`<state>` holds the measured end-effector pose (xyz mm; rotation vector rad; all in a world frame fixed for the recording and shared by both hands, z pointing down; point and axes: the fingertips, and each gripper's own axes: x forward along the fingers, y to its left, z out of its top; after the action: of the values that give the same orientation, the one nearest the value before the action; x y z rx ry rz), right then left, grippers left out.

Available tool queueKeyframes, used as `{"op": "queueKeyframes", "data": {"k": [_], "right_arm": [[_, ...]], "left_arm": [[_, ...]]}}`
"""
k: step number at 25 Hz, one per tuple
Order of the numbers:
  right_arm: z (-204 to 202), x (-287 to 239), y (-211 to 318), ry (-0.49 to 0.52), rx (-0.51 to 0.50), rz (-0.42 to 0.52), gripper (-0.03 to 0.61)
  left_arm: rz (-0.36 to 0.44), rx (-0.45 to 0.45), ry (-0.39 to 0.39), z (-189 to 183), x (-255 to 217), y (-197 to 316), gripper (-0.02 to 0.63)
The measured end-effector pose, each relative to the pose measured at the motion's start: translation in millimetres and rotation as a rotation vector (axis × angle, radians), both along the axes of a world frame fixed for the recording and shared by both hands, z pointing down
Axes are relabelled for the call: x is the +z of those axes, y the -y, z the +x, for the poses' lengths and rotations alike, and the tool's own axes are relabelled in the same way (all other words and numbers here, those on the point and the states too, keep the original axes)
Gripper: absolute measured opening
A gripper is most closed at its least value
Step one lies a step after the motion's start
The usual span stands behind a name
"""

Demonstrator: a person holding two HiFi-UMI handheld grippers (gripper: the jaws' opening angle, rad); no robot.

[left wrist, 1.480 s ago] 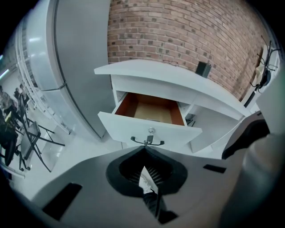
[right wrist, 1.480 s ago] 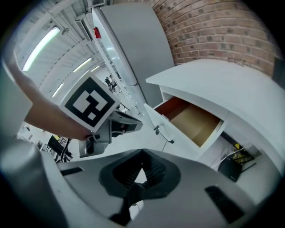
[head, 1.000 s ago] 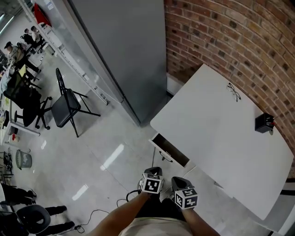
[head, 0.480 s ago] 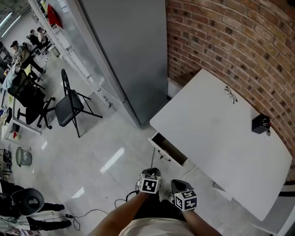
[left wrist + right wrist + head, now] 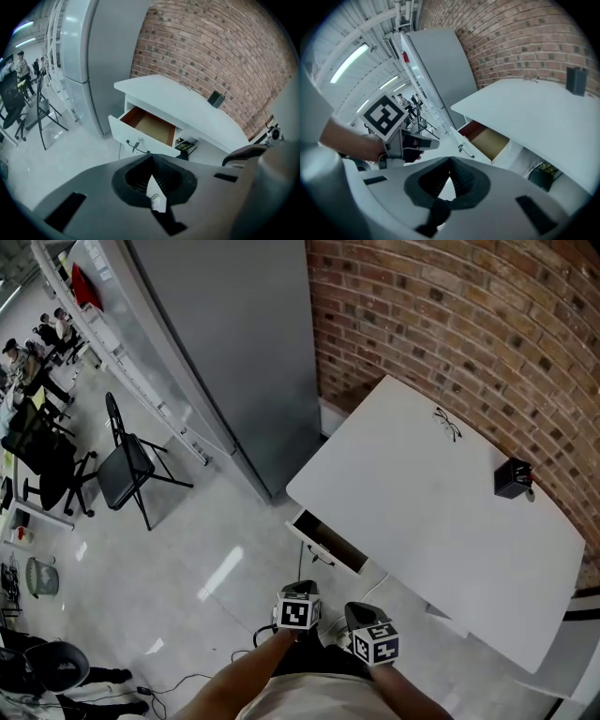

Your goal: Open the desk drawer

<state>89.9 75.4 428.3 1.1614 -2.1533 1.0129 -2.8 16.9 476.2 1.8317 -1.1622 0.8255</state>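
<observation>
The white desk stands against a brick wall. Its drawer is pulled out on the near left side, showing a brown, empty bottom and a dark handle on the white front. My left gripper and right gripper hover side by side over the floor, a short way in front of the drawer and touching nothing. Both are shut with nothing between the jaws, as the left gripper and right gripper views confirm.
A black box and a pair of glasses lie on the desktop. A tall grey cabinet stands left of the desk and a black folding chair further left. A cable runs on the floor.
Both grippers have drifted slightly back from the desk while staying shut. The drawer is open by the same amount throughout.
</observation>
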Motion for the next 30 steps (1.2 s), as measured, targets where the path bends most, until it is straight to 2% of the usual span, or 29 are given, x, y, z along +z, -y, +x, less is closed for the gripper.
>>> {"op": "queueKeyframes", "data": {"k": [9,17,30], "right_arm": [[-10,-14,22,0.042,-0.018,0.035,0.015],[-26,-14,18,0.04,-0.066,0.039,0.015],[-25,-7,-8,0.045,-0.079,0.017,0.015]], "left_arm": [[0.036,0.032,0.011,2,-23,-2,0.005],[0.034,-0.005,0.021,-14,-25,-9,0.005],[0.01,-0.043,0.021,-19,-15,-33,0.005]]}}
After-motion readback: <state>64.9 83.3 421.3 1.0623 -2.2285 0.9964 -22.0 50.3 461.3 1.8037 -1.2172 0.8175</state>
